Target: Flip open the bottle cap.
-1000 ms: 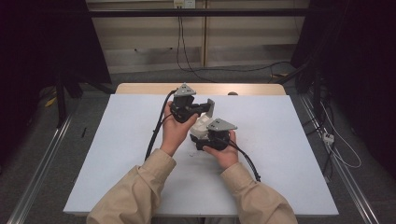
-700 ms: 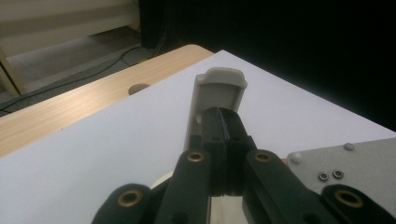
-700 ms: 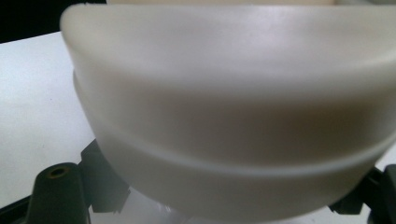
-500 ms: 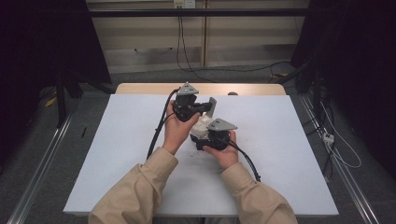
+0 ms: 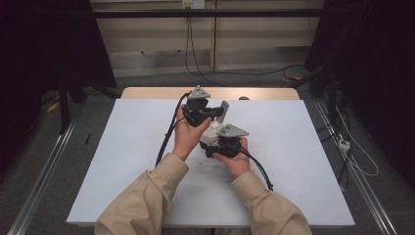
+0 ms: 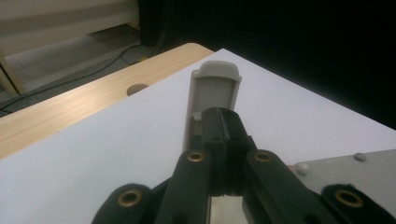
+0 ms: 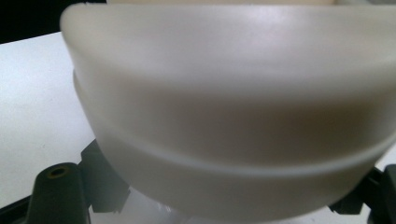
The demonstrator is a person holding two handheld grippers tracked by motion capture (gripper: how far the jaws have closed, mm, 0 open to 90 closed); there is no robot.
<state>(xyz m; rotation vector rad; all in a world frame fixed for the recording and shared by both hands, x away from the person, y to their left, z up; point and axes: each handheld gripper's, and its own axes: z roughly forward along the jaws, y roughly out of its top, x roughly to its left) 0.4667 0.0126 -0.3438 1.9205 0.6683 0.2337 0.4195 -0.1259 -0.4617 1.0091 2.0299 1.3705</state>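
Both grippers meet above the middle of the white table top (image 5: 122, 161). In the high view my left gripper (image 5: 216, 113) is shut on a flat beige cover (image 5: 224, 111) that sticks out to the right. In the left gripper view the black jaws are pressed together on the lower part of this cover (image 6: 215, 85), whose rounded end points away. My right gripper (image 5: 209, 145) sits just below and right of it, shut on a white rounded housing (image 5: 211, 134). In the right gripper view the housing (image 7: 233, 116) looms very close, with a black finger (image 7: 58, 191) at its lower left edge.
The white top lies on a wooden table whose far strip (image 5: 147, 93) has a small round hole (image 5: 243, 98). Black cables (image 5: 169, 134) trail from both grippers across the top. Dark curtains flank the table, and floor cables and a power strip (image 5: 344, 145) lie to the right.
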